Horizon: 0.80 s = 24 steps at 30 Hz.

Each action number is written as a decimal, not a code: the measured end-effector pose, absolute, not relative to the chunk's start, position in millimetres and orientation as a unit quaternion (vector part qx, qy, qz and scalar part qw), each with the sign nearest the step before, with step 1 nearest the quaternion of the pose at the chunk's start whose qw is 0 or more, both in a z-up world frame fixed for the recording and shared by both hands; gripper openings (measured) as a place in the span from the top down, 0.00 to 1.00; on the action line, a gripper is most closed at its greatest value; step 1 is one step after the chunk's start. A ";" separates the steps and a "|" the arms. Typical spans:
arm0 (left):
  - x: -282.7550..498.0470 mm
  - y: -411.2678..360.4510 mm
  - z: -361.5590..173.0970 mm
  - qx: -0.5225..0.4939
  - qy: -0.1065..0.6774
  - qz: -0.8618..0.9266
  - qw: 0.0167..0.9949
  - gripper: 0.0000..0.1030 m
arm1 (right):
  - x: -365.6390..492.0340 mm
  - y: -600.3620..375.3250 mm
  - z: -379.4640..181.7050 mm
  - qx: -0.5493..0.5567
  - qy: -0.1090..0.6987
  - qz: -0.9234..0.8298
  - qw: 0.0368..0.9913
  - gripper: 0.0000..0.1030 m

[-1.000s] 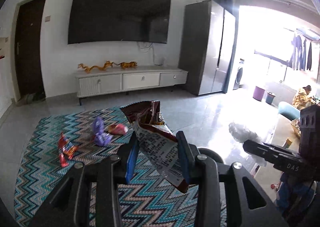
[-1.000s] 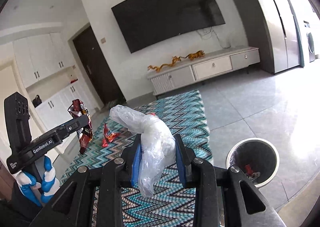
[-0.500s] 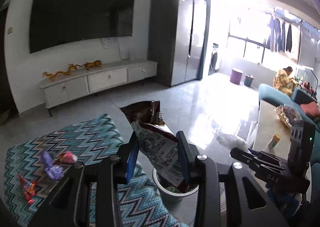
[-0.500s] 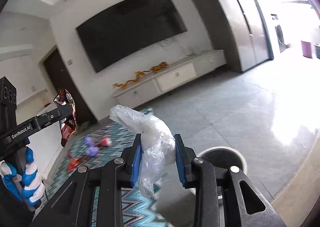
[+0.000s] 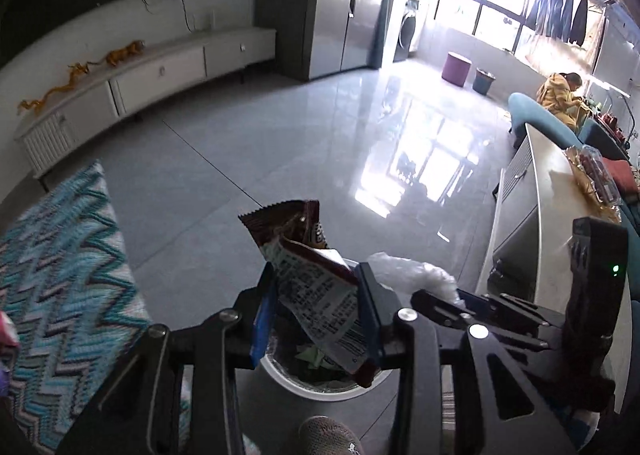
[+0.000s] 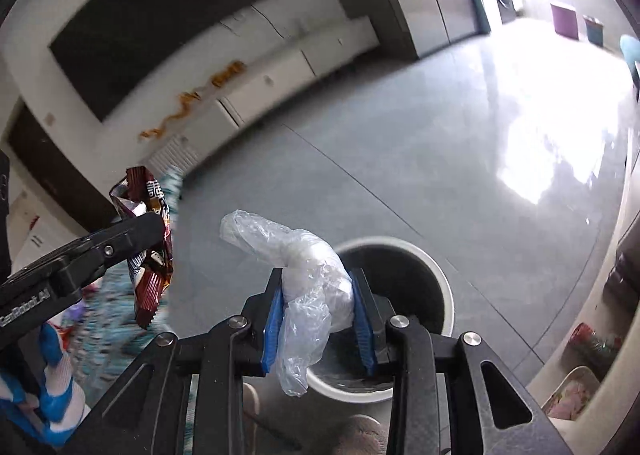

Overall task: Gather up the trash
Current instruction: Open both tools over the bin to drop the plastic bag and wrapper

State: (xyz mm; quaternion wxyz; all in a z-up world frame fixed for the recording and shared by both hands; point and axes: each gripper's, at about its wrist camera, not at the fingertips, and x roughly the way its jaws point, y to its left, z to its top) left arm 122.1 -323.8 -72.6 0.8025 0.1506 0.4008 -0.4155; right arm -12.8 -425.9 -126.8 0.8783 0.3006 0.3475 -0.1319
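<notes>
— Over the white bin (image 5: 320, 389), what does the left tool (image 5: 316, 307) carry?
— A brown snack wrapper (image 5: 312, 279), jaws easing apart around it.
— And the right tool (image 6: 318, 319)?
— Clamped tight on a crumpled clear plastic bag (image 6: 312, 279), above the bin's mouth.

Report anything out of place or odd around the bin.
Nothing stands out. The bin stands upright on the floor with trash inside. The left gripper, jaws opening, holds a wrapper over it; the right gripper grips a plastic bag.
</notes>
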 end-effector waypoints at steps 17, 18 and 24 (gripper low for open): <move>136.4 -319.2 -94.5 0.141 0.426 -0.407 0.795 0.48 | -11.6 -426.8 -156.1 0.314 0.382 -0.167 0.853 0.50; 132.8 -313.2 -88.7 0.144 0.419 -0.401 0.802 0.48 | -14.9 -423.8 -151.5 0.312 0.378 -0.166 0.856 0.50; 109.5 -278.2 -57.3 0.155 0.375 -0.382 0.830 0.47 | -37.1 -396.5 -114.9 0.296 0.357 -0.153 0.873 0.49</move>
